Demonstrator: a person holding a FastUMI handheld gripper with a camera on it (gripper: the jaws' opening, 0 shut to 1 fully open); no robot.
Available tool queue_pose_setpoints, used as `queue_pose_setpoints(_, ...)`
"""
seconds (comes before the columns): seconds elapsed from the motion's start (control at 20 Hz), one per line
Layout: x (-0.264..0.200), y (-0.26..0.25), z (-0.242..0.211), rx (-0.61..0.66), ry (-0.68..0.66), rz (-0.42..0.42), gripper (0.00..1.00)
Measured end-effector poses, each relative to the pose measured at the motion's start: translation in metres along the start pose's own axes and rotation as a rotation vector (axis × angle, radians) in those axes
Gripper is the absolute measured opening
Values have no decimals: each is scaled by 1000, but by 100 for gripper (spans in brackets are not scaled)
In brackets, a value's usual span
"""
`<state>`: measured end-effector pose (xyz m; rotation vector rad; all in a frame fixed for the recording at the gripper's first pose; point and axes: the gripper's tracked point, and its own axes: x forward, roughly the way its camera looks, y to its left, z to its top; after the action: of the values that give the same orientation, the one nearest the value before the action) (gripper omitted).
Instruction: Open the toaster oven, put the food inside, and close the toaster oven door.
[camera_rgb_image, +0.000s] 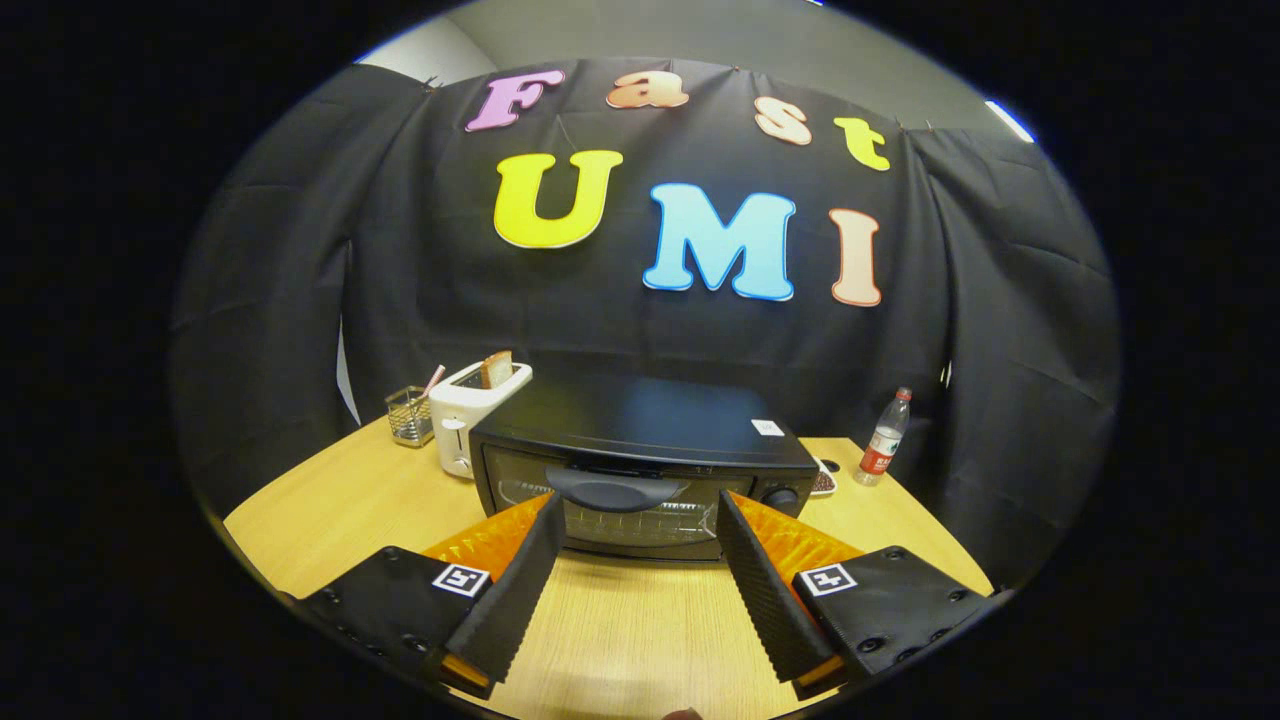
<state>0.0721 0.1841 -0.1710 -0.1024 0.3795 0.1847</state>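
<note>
Two fingers (634, 515) spread apart, empty | toaster oven (640, 465) shut — rigid, heavy | grasp handle (615, 490) mid-bar — slick.

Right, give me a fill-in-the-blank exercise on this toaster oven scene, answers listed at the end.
1. The toaster oven door is ____, its handle just ahead of the gripper.
2. The gripper's fingers stand ____, pressing on nothing.
3. A slice of ____ stands in the white toaster beside the oven.
4. The bottle on the table stands ____.

Missing words: closed; open; bread; upright
</note>
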Motion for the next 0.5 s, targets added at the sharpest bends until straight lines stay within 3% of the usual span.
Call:
queue_pose_setpoints(0.4,-93,-60,54,54,-137,-64,97)
queue_pose_setpoints(0.45,-53,-75,77,56,-151,-72,97)
queue_pose_setpoints(0.5,-65,-83,82,57,-163,-78,97)
